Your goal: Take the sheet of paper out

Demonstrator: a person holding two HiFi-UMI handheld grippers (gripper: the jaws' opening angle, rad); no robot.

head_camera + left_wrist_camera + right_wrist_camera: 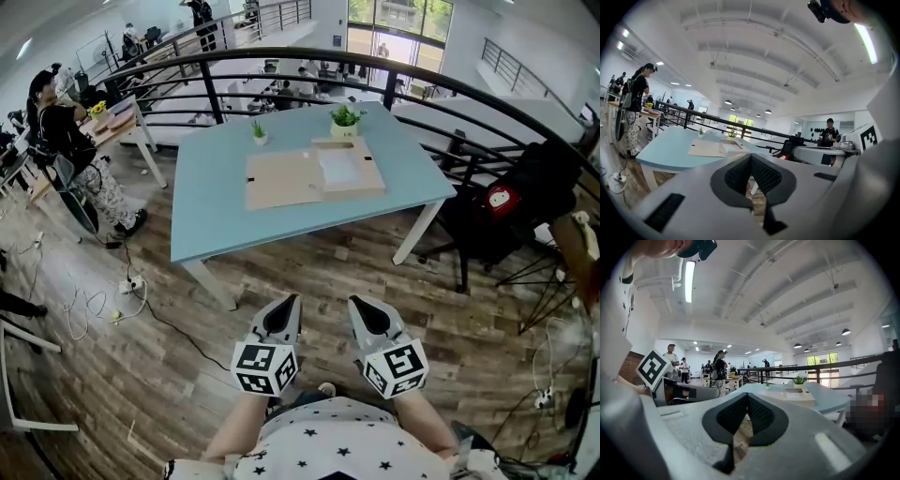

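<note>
A tan folder (286, 179) lies open on the light blue table (216, 206). On its right half rests a white sheet of paper (341, 166). Both grippers hang well short of the table, above the wooden floor near my body. My left gripper (290, 301) is shut with nothing in it. Beside it my right gripper (356, 304) is shut and empty too. In the left gripper view the folder (708, 149) shows far ahead beyond the shut jaws. The right gripper view has the folder (799, 395) far off on the table (829, 401).
Two small potted plants (345, 119) (259, 131) stand at the table's far edge, before a black railing (309, 58). A black chair with a red bag (503, 199) sits right of the table. A person (66, 141) stands at far left. Cables (131, 291) lie on the floor.
</note>
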